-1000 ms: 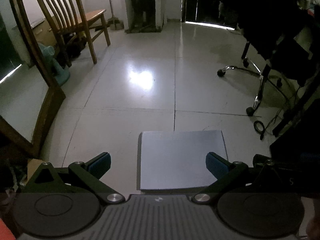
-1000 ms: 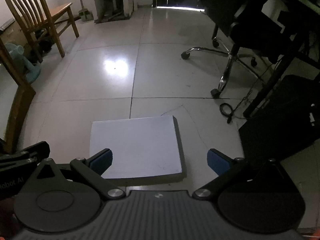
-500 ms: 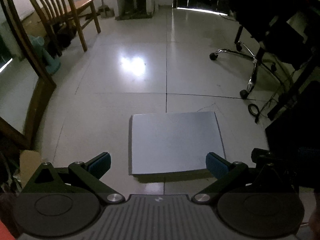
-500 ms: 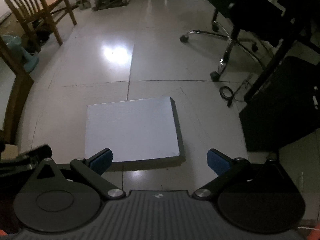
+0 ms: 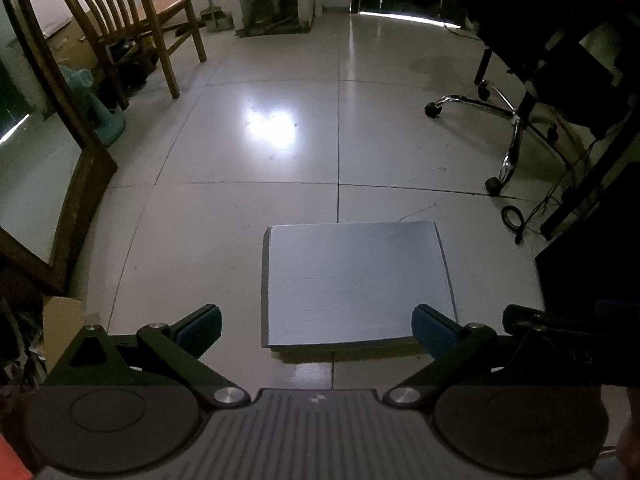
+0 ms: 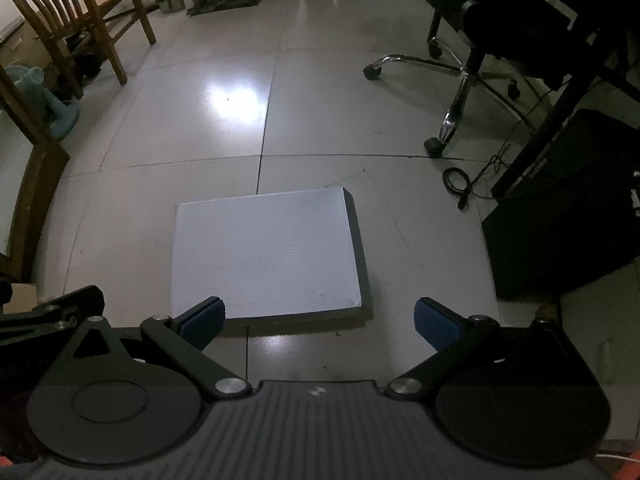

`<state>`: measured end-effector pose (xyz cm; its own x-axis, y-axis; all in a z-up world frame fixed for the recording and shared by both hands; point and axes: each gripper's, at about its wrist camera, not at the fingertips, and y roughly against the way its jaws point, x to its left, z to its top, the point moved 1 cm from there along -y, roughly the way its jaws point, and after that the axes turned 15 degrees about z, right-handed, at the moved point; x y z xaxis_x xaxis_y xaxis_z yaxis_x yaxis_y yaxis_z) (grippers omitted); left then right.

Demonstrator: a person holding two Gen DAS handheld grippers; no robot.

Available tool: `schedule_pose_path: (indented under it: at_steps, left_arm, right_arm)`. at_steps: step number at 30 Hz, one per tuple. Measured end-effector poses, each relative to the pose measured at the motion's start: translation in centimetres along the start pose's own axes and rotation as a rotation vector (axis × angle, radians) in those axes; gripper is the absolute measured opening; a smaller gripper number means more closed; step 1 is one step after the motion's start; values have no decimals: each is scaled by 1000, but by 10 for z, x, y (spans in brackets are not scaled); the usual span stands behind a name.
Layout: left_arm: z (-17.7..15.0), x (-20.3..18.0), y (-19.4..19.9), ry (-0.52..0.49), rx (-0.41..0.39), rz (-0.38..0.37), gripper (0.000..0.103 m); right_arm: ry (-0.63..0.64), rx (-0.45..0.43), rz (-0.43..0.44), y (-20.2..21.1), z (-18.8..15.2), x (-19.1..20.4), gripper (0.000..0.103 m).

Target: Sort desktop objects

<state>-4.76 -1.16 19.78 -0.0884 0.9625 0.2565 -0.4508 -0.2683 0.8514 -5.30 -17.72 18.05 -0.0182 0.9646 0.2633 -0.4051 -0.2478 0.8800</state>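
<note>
A flat white box lies on the tiled floor, also seen in the right wrist view as the white box with a dark right side. My left gripper hovers above and short of the box's near edge, open, nothing between its blue pads. My right gripper is likewise open and empty over the box's near edge. The right gripper's black frame shows at the lower right of the left wrist view, and the left gripper's frame at the lower left of the right wrist view.
A wooden chair stands at far left beside a leaning wood-framed mirror and a teal fan. An office chair base, a dark desk and cables fill the right. A black case sits right of the box.
Both views have tilted and shifted: the white box slid further from the fingers half a second ago and now sits slightly nearer again. Both grippers stay open.
</note>
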Motion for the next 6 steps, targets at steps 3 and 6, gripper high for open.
schedule_pose_path:
  at_steps: [3, 6]
  left_arm:
    - [0, -1, 1, 0, -4, 9, 103]
    - [0, -1, 2, -5, -10, 22, 103]
  right_arm:
    - [-2, 3, -6, -1, 1, -1, 103]
    - [-7, 4, -7, -1, 1, -2, 103]
